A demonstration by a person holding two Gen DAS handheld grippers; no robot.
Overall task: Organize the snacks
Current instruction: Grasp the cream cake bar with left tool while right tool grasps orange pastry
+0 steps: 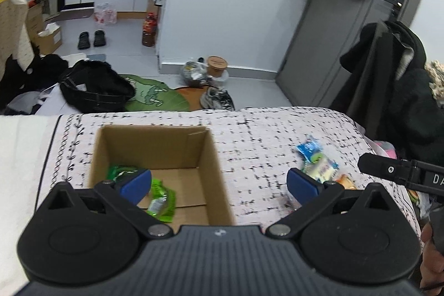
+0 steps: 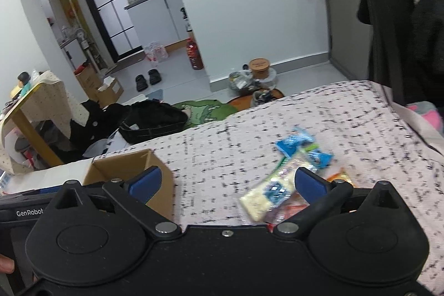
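Right now my left gripper (image 1: 219, 185) hangs above the cardboard box (image 1: 155, 146), its blue pads spread wide with nothing between them. One pad sits over the box's inside, the other out past the box's right wall, over the patterned bedspread (image 1: 249, 129). Inside the box lie two green snack packets: a crumpled one (image 1: 120, 171) against the left wall, and a brighter green one (image 1: 162, 201) on the box floor toward the near side, partly hidden behind my left pad.

To the right of the box, well apart from it on the bedspread, sits the loose heap of snacks. A blue wrapper (image 1: 309, 147) lies at the far end of the heap, a pale yellow-and-white packet (image 1: 324, 169) just nearer, and an orange packet (image 1: 345, 181) touching that one on its right side.

My right gripper (image 2: 226, 182) is likewise let go, pads wide apart and gripping nothing. It hovers over the bedspread (image 2: 347, 107) between the box (image 2: 163, 185) and the heap, the box corner behind its left pad. From this side the blue wrapper (image 2: 292, 143) is farthest from the box's near edge, the pale packet (image 2: 263, 194) stretches toward me, and the orange packet (image 2: 342, 175) peeks out beside my right pad. The wrappers are blurred, so I cannot read any labels.
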